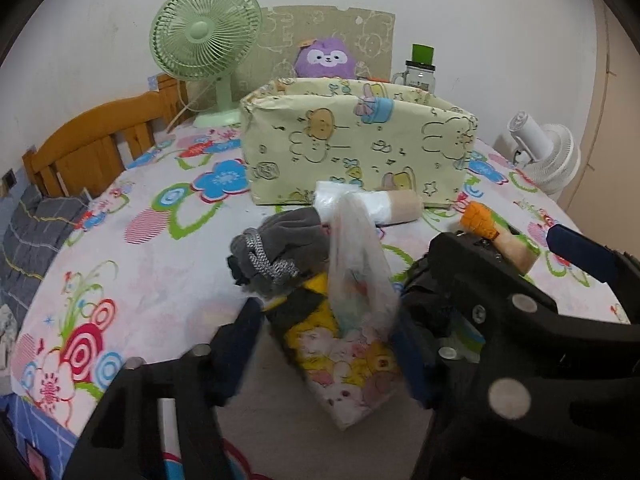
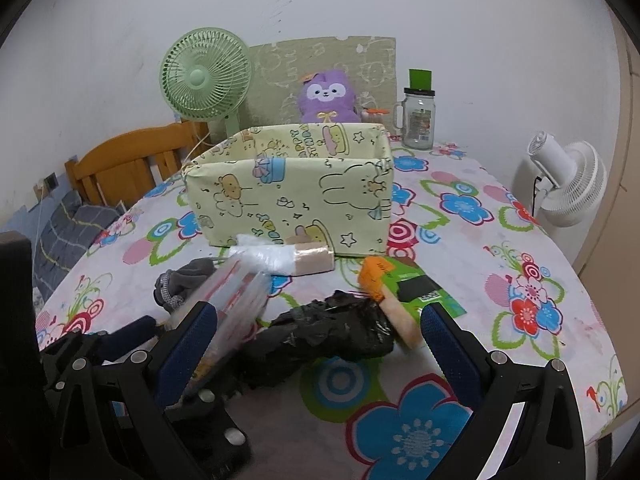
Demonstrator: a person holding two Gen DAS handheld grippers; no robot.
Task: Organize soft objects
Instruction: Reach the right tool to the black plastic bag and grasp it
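Both grippers reach into the pile; the box looks empty so far

The left gripper [image 1: 328, 344] straddles a cartoon-printed tissue pack [image 1: 348, 364], but I cannot tell if its pads press on it. The right gripper [image 2: 320, 348] is spread wide around a black plastic bag [image 2: 324, 336], not gripping. A grey sock bundle [image 1: 276, 252], a bag roll [image 1: 368, 204] and a brush [image 2: 390, 300] lie in front of the box [image 2: 288, 204], which stands mid-table toward the far edge. Nothing shows inside it; I judge the sorting has barely started.
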